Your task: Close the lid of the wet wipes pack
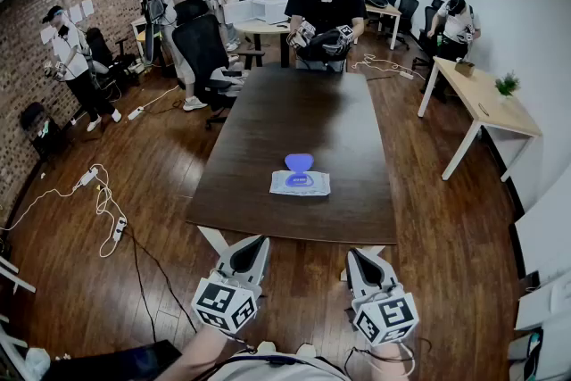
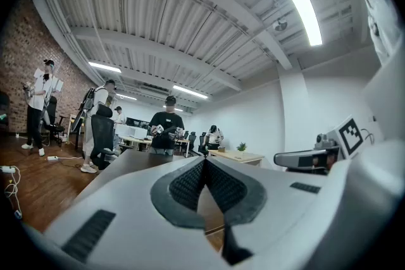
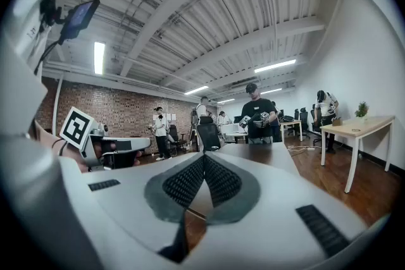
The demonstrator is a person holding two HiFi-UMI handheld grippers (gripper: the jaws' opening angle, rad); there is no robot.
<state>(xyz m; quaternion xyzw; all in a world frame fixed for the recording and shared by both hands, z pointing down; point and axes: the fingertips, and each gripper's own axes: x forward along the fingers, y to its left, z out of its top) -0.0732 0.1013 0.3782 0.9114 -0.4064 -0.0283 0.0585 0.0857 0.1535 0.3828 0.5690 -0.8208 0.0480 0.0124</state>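
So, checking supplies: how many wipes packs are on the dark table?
1. The pack lies near the table's near end, its blue lid open. The whole top shows, so none is hidden.

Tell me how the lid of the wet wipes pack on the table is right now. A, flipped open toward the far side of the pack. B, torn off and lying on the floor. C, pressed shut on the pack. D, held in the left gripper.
A: the lid is flipped back and shows as a blue flap past the far edge of the wet wipes pack, which lies on the table.
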